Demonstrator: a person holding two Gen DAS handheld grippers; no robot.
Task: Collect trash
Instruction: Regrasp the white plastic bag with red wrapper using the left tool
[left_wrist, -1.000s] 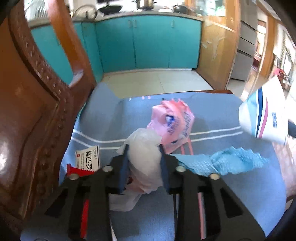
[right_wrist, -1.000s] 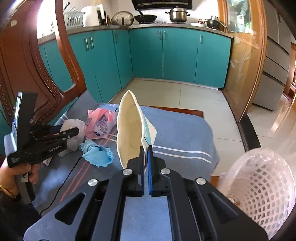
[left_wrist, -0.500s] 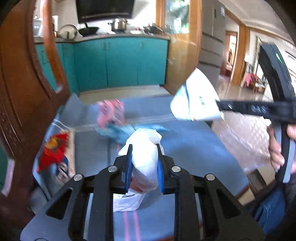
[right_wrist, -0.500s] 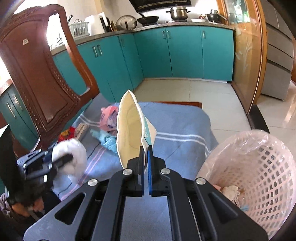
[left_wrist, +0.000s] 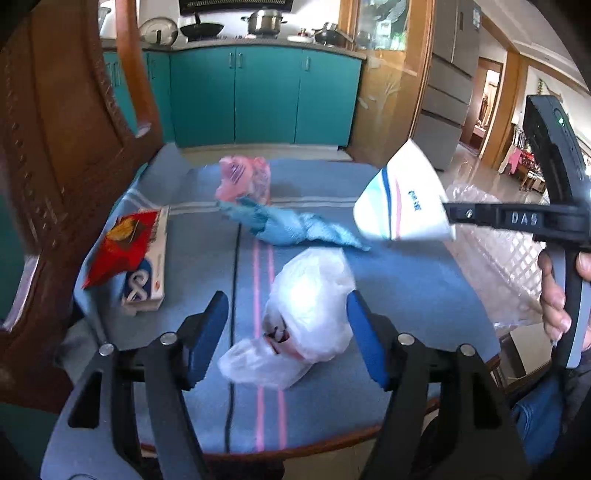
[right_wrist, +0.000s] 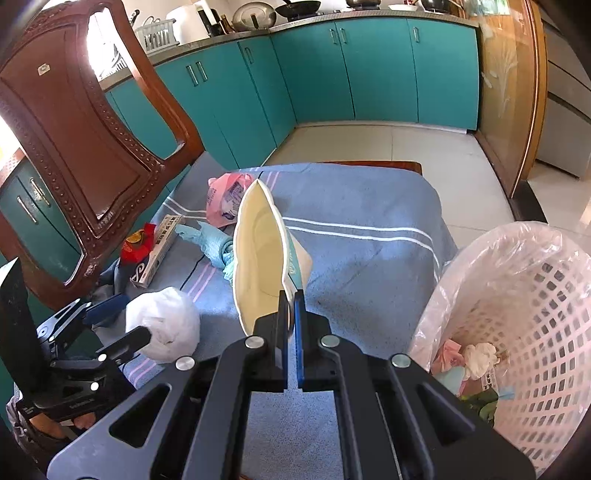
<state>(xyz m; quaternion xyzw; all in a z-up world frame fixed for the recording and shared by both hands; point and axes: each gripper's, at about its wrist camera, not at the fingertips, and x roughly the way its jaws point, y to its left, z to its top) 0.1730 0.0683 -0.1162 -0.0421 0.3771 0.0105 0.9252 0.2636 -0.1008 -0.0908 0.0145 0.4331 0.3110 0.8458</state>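
Both tools are matte black, angular frames with triangular cut-outs and round silver screws at the joints. The left gripper (left_wrist: 288, 325) carries blue pads on its fingers (left_wrist: 207, 332); the right gripper (right_wrist: 291, 314) has one blue pad, white lettering and a small green light. Bare fingers of the right hand (left_wrist: 557, 295) and blue trouser fabric show.

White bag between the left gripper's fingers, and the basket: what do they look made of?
White bag: thin plastic film, it seems; crinkled, glossy, partly see-through. Basket: likely rigid white plastic lattice, lined with a clear, shiny film bag.
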